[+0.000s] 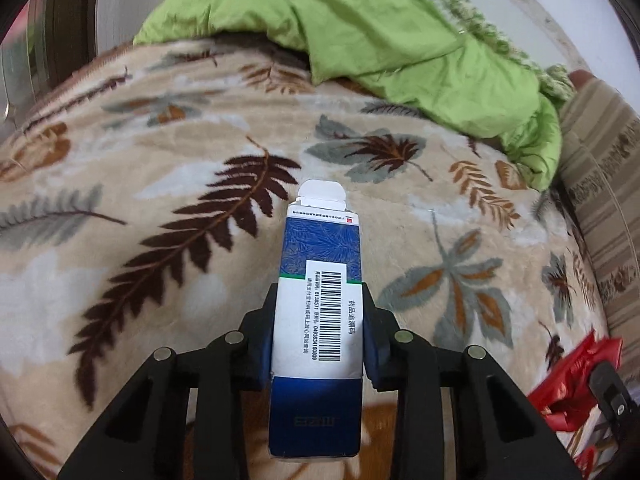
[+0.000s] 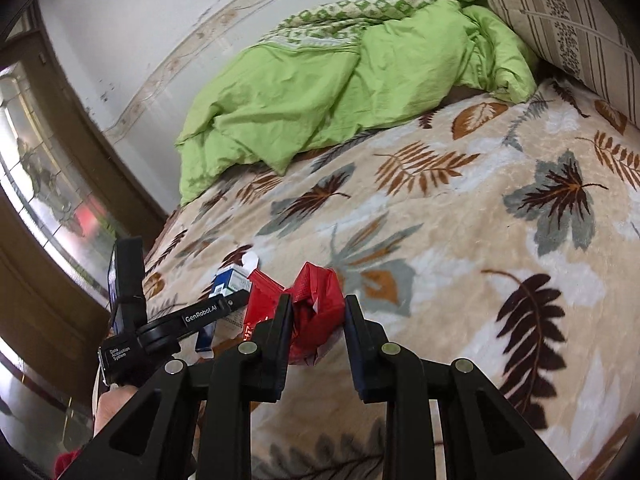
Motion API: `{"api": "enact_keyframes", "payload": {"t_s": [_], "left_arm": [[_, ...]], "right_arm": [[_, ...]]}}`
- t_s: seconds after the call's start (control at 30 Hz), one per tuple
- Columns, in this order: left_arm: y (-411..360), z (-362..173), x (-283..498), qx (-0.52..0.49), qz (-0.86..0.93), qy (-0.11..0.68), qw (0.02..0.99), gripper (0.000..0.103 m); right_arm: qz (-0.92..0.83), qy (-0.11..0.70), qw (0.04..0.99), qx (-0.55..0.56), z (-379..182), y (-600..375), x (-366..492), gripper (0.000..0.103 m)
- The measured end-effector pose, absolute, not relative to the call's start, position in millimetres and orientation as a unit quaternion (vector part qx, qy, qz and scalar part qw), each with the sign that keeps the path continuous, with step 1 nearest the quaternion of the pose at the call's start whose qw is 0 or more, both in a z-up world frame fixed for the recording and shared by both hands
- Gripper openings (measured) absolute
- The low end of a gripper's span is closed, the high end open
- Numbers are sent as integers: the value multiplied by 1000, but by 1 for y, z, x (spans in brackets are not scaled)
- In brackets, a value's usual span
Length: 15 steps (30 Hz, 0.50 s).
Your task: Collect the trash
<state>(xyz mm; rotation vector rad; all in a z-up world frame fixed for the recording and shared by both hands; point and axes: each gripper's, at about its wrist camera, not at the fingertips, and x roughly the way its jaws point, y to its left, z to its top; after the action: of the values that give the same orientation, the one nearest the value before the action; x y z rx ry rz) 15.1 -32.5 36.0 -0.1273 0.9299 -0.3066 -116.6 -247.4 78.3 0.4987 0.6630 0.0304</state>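
The left gripper [image 1: 318, 332] has its fingers [image 1: 262, 344] clamped on a blue and white carton [image 1: 318, 320], pressing against its two long sides about midway along the box. The carton points straight away from the camera, its barcode label facing up and its white end flap [image 1: 322, 194] standing open at the far tip. It is held above the leaf-patterned blanket [image 1: 180, 168] that covers the bed.

To the right of the carton, low at the edge of the left wrist view, a crumpled red wrapper [image 1: 560, 392] shows with part of the other gripper's dark body in front of it. In the right wrist view the right gripper [image 2: 316, 316] has its fingers [image 2: 282, 332] closed around this red wrapper [image 2: 316, 312], which bulges up between them; the pads sit against its sides. Just left of the wrapper in that view the carton [image 2: 230, 280] appears again, partly hidden by the black frame of the left gripper [image 2: 192, 316], and a bit of the person's hand [image 2: 110, 404] shows below that frame.

Beyond the carton, across the blanket [image 2: 460, 220], a rumpled green quilt [image 1: 360, 36] lies heaped at the far side of the bed, against the pale wall [image 2: 140, 20]. A striped pillow [image 1: 600, 184] sits to the right of the quilt [image 2: 320, 92], touching the blanket's edge. Left of the carton and past the bed's edge, a brown wooden door frame with frosted glass [image 2: 44, 184] stands against the wall.
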Motion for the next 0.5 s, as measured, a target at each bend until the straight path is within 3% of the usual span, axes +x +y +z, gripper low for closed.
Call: {"api": "enact_keyframes", "payload": {"t_s": [0.27, 0.5], "left_arm": [[-22, 84, -62, -29, -170, 384, 907, 33], [-14, 93, -138, 25, -171, 352, 920, 34]], "right_arm": [[13, 311, 921, 233, 83, -232, -160, 27], [17, 308, 923, 229, 88, -223, -191, 27]]}}
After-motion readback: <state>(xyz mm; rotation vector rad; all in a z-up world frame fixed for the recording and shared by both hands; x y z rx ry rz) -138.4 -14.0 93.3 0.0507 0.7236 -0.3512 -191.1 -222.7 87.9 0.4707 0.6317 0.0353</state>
